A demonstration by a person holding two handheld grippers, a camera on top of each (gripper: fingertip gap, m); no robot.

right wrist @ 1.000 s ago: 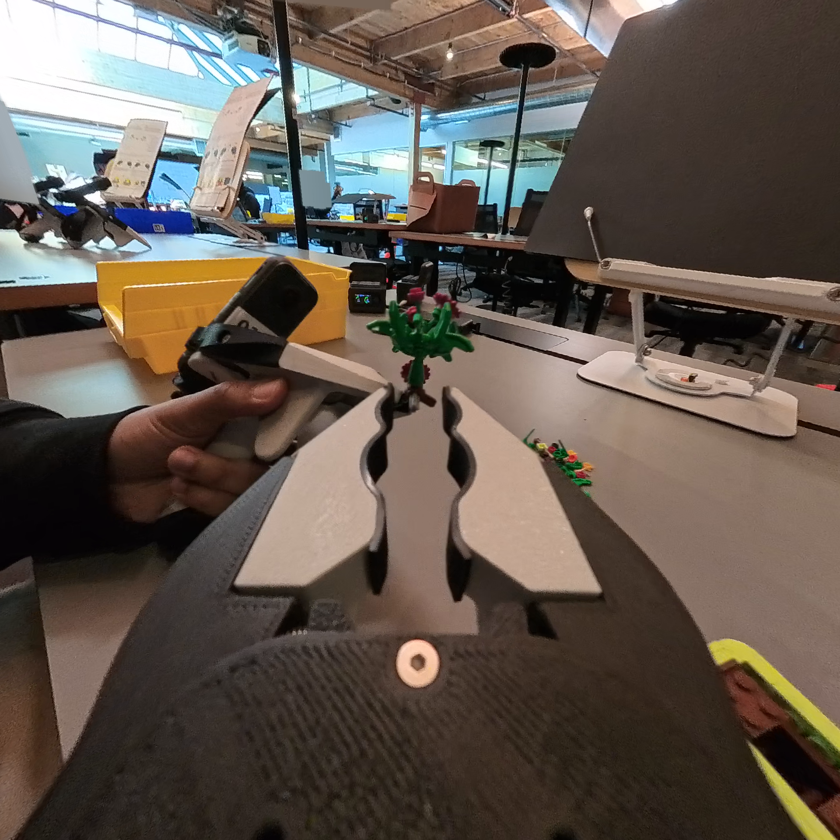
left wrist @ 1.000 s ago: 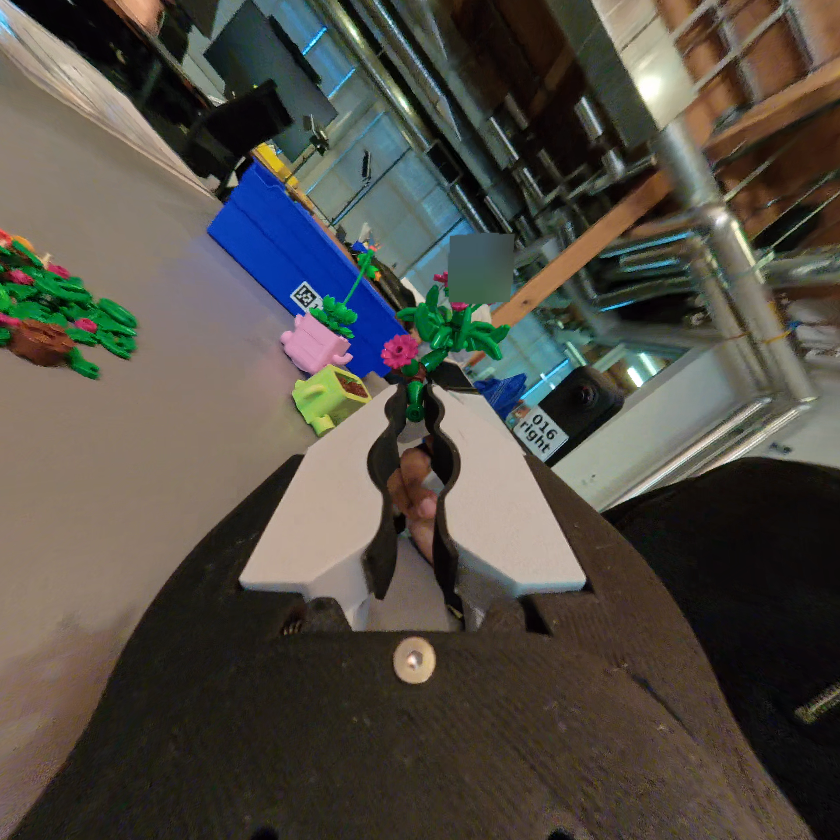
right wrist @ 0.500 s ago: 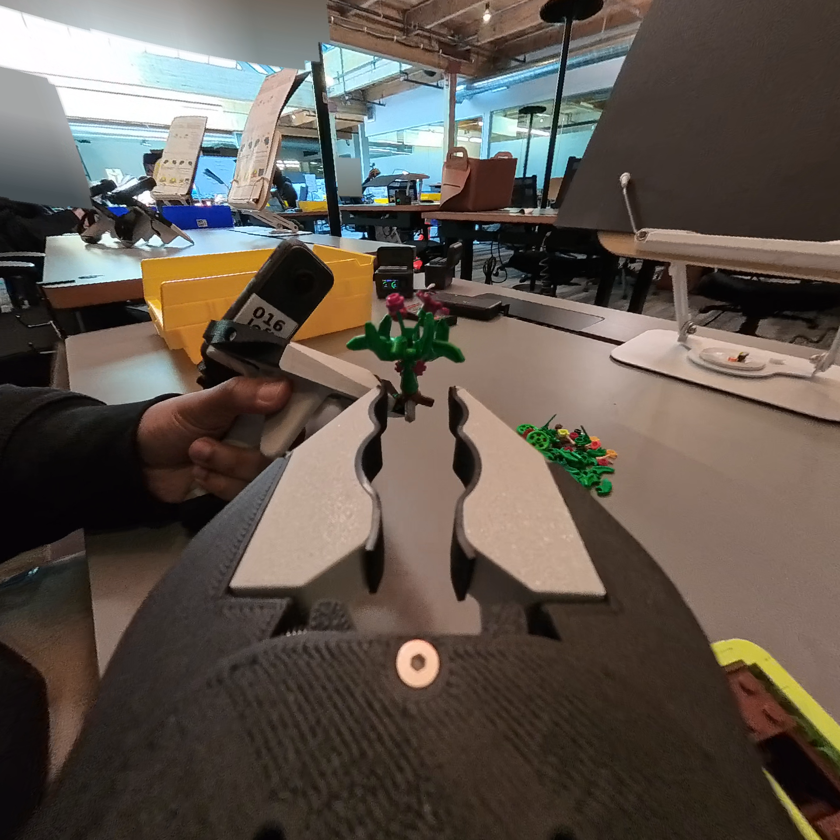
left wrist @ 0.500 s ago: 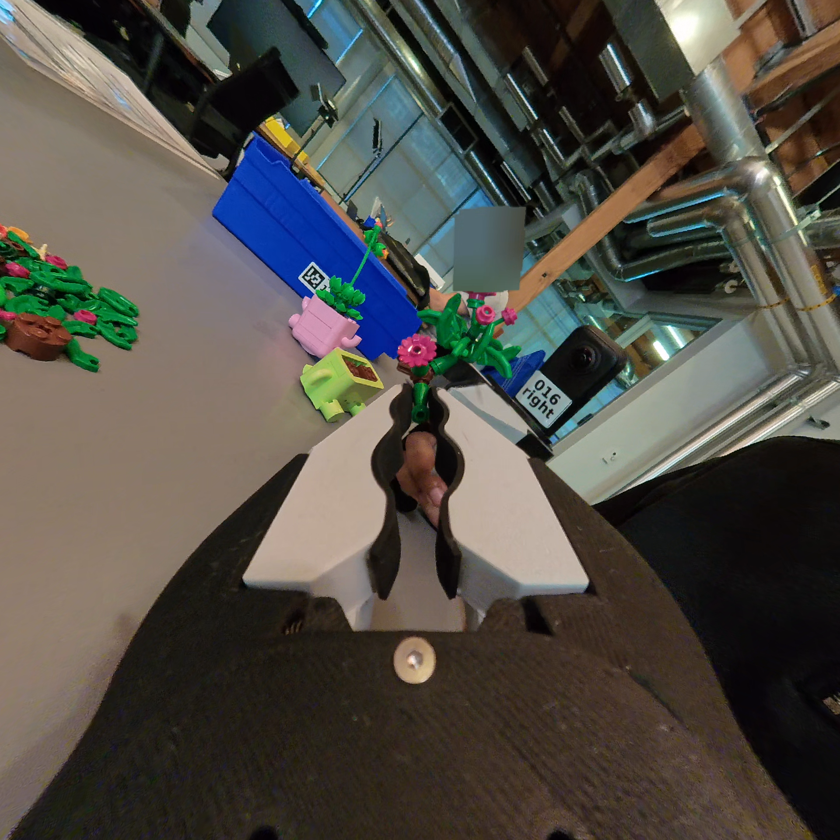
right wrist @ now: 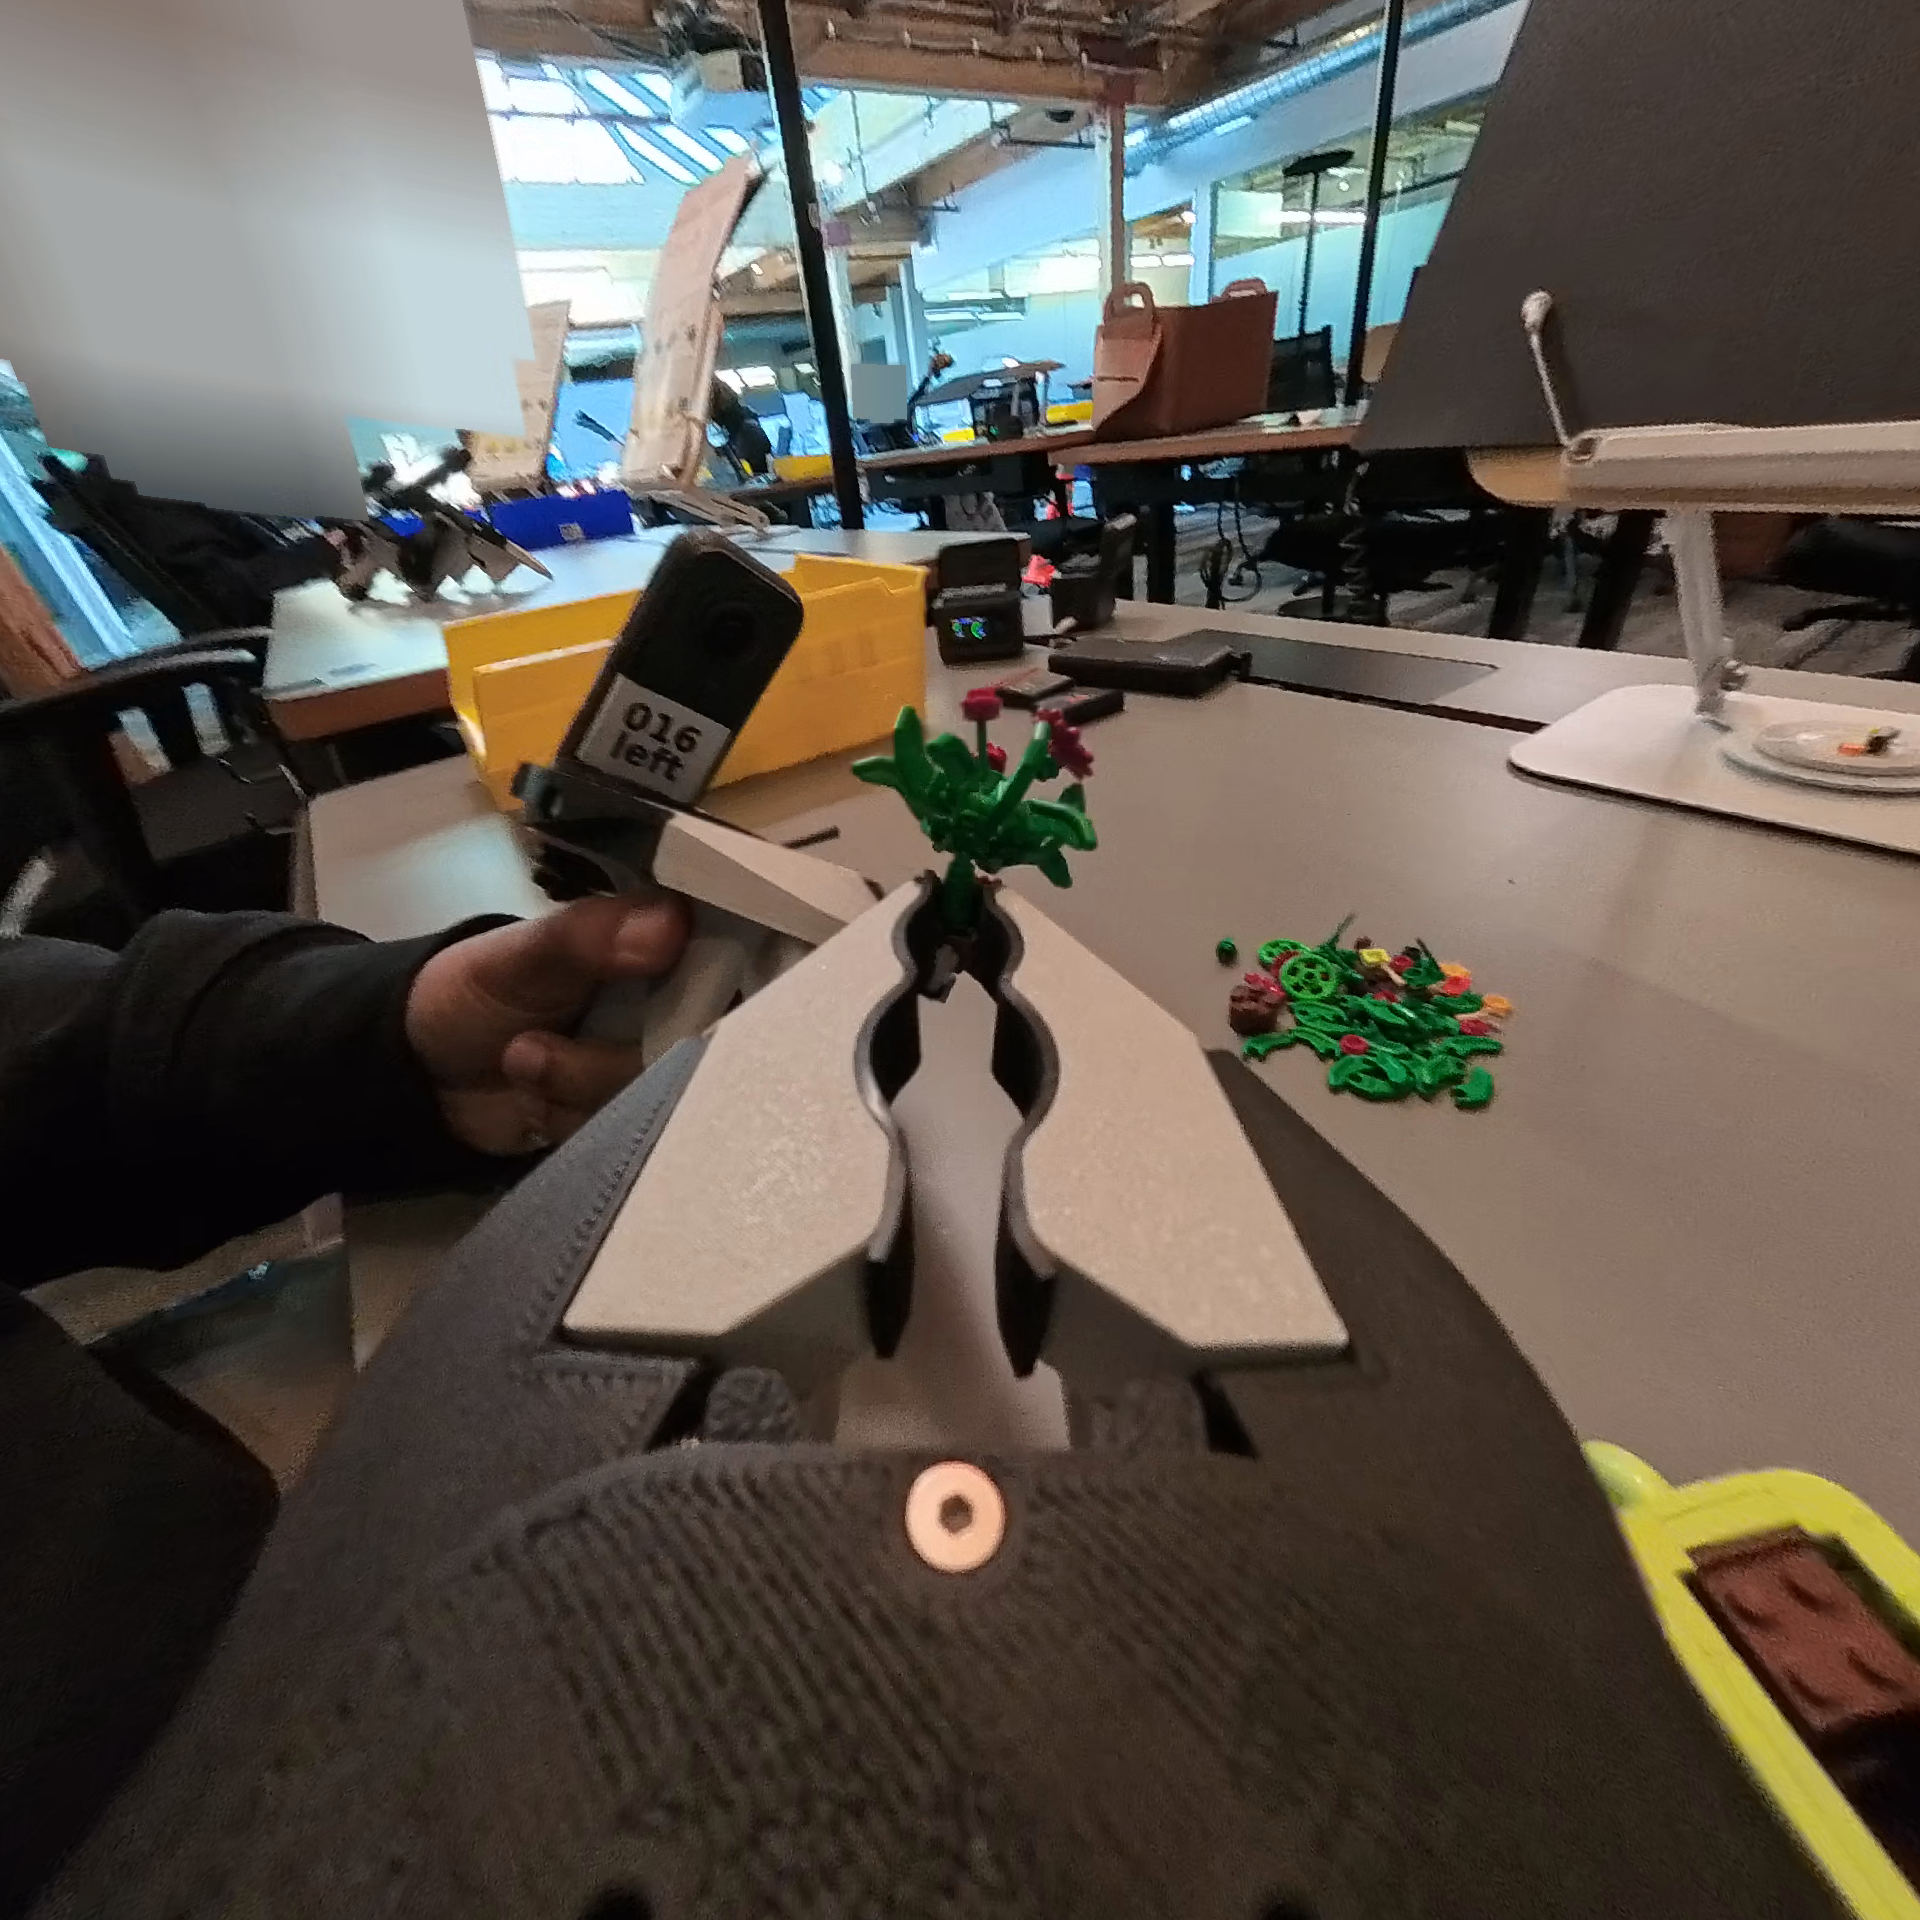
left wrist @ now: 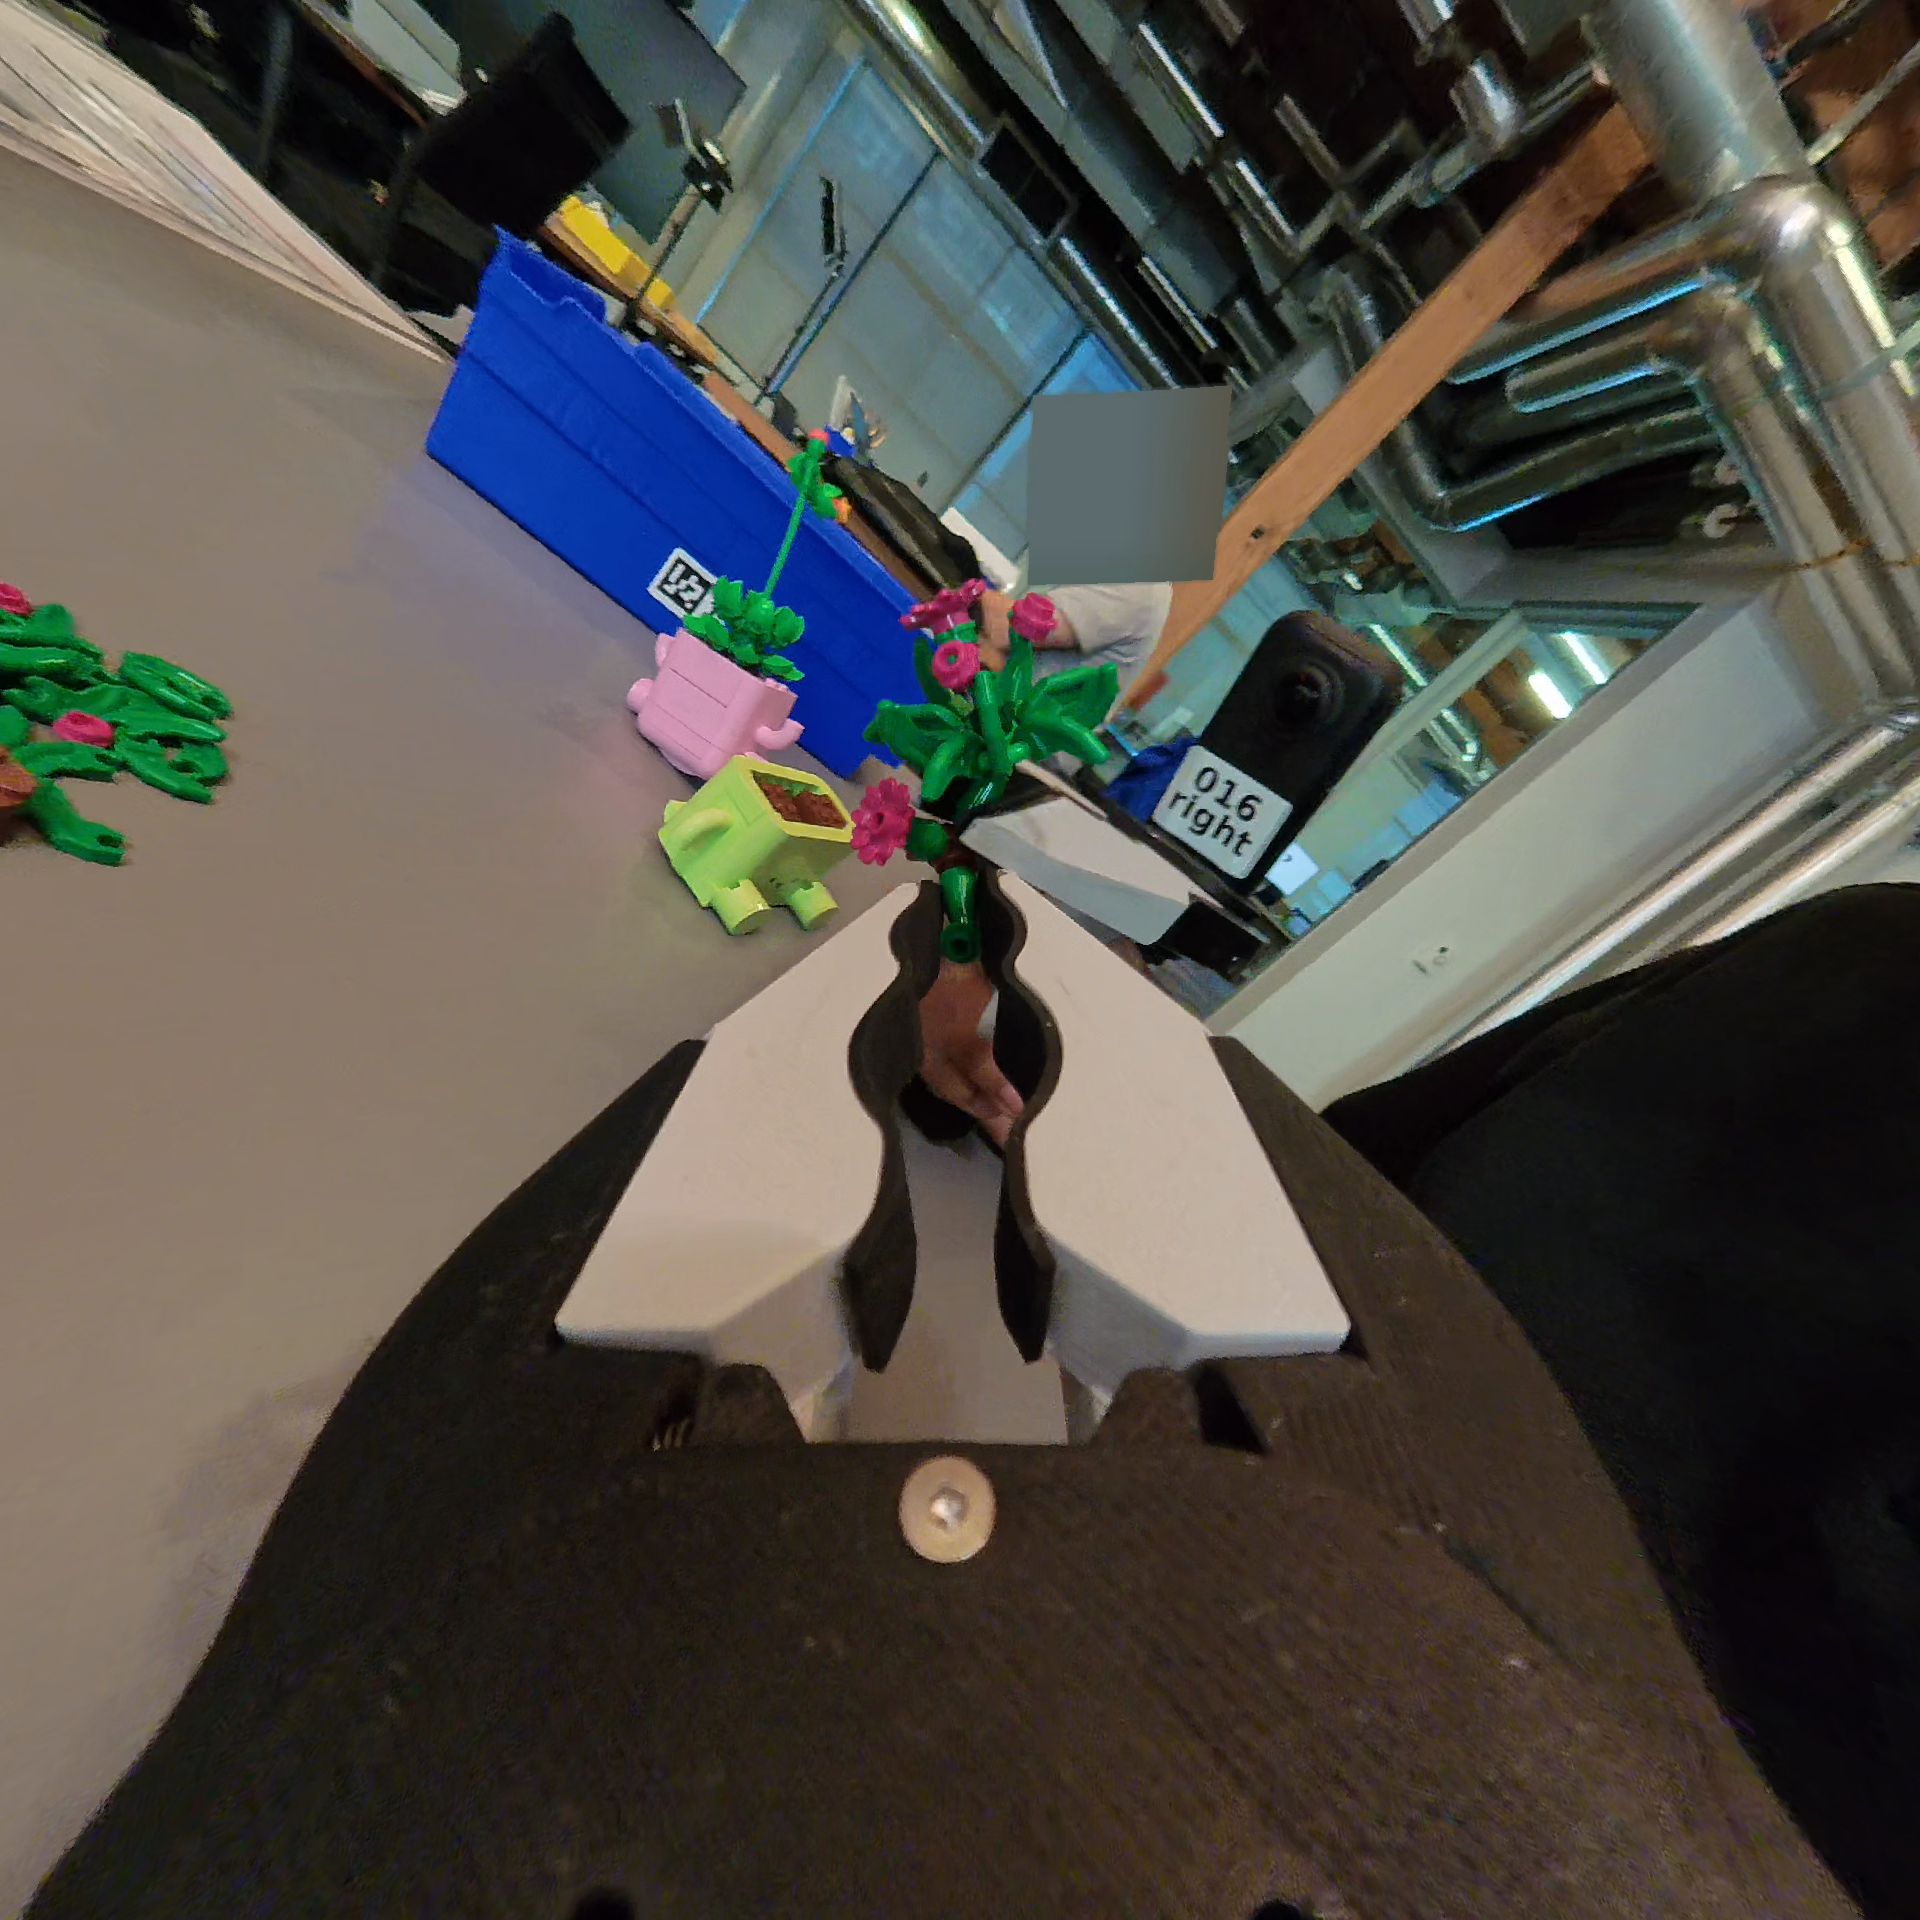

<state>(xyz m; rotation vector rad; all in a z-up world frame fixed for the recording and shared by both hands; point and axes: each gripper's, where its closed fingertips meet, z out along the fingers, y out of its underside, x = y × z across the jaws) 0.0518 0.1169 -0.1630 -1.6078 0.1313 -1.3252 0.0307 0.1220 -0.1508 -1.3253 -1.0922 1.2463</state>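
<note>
A toy brick flower plant [left wrist: 987, 727] with green leaves and magenta blossoms is held above the grey table [left wrist: 260, 935]. My left gripper [left wrist: 956, 904] is shut on its green lower stem. In the right wrist view the same plant [right wrist: 977, 810] rises from my right gripper [right wrist: 958, 899], whose tips are closed on the stem just under the leaves. The right gripper's white fingers [left wrist: 1070, 852] show in the left wrist view, meeting the plant from the far side. The left gripper's finger [right wrist: 758, 883] and the hand [right wrist: 540, 1008] holding it show at the left of the right wrist view.
A lime green pot [left wrist: 753, 831] and a pink pot [left wrist: 712, 701] with a plant stand before a blue bin [left wrist: 623, 478]. A pile of loose green and red pieces [right wrist: 1371, 1023] lies on the table. A yellow bin [right wrist: 831, 665] and a white stand base [right wrist: 1704, 758] are farther off. Both grippers' tips are close together, under 4 cm apart. It is some 12 cm from my left tips to the lime green pot [left wrist: 753, 831].
My right gripper moved in on the plant and its jaws closed from open onto the stem. My left gripper kept its hold on the lower stem throughout.
</note>
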